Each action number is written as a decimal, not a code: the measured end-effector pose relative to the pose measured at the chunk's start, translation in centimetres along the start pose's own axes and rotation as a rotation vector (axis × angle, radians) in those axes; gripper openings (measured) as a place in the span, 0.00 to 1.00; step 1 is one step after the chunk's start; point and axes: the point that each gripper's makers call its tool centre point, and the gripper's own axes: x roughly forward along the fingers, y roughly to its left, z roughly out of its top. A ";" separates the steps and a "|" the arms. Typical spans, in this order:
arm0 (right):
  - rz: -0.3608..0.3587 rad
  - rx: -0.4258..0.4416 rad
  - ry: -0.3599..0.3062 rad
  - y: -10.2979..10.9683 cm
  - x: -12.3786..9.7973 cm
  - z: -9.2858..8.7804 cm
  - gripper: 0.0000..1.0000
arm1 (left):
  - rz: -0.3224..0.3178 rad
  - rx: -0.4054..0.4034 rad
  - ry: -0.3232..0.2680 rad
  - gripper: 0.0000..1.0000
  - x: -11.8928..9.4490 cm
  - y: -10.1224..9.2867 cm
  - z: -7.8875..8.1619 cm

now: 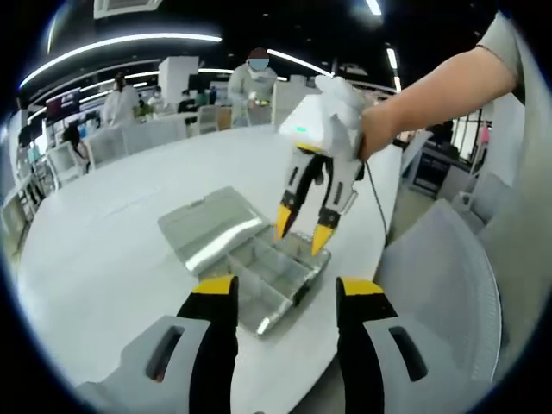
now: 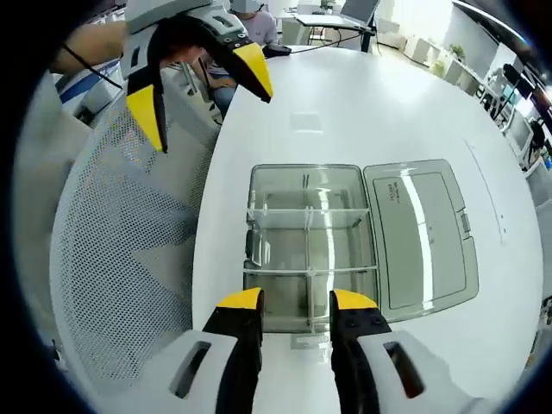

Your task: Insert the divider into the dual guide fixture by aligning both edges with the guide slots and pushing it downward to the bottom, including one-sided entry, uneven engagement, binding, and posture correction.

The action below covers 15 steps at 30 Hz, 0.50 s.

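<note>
While the clear plastic compartment box [image 2: 312, 250] is lying open on the white table [image 2: 362, 103], both tongs, the right tongs [image 2: 296, 302] and left tongs [image 1: 285, 289], are hovering spread and empty, apparently positioning to reach its dividers.

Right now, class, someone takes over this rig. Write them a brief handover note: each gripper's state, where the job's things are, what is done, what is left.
Left gripper: open, empty, back from the box.
Right gripper: open, empty, over the clear compartment box.
The box sits on the white table, its lid laid open flat beside it. Dividers already stand in it; whether they are pushed to the bottom, I cannot tell.
Left: check seating and press down any high edge.
</note>
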 end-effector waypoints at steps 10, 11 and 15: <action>-0.044 0.064 -0.168 0.9 -2.0 0.6 0.37 | 0.019 -0.001 0.014 0.47 -0.7 1.3 -0.3; -0.052 0.075 -0.184 0.9 -2.2 0.7 0.38 | 0.021 -0.002 0.017 0.47 -0.8 1.4 -0.5; -0.075 0.113 -0.257 1.2 -3.3 0.7 0.41 | 0.028 -0.007 0.029 0.48 -1.2 1.7 -1.0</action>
